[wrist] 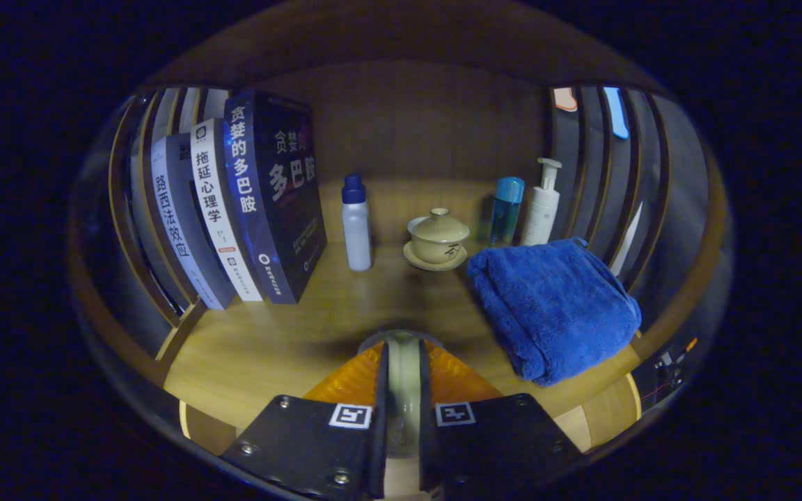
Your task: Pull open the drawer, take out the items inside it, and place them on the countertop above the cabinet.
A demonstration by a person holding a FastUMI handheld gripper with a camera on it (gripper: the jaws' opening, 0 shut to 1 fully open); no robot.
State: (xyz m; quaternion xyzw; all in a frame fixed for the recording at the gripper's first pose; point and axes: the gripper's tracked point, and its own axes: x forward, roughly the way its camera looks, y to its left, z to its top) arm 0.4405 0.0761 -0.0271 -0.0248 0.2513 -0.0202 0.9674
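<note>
The tongs (403,348) are closed on a pale, thin, round-topped thing (404,396), both fingers pressed flat against its sides. It stands on edge between them with its narrow rim facing the camera and its long axis running straight ahead along the fingers, toward the back of the wooden counter (269,341). It may be a small disc or a roll seen edge-on; the view is too foreshortened to tell which. It sits over the counter's near edge, and whether it touches the wood cannot be told. At the left edge of the counter three books stand upright, leaning slightly, spines toward the tongs: the grey 路西法效应 (178,229), the white 拖延心理学 (223,209) and the dark 贪婪的多巴胺 (282,202), whose front cover repeats 多巴胺 in large characters. Just beside them, toward the back, stands a white bottle with a dark blue cap (357,226). Near the middle of the back edge a beige lidded cup on its saucer (438,236) carries a small dark mark that is too small to read. In the back right corner stand a blue-capped bottle (507,209) and a white pump bottle (542,205), side by side. A folded blue towel (554,306) lies along the right edge, in front of them, its near corner overhanging the front edge.
</note>
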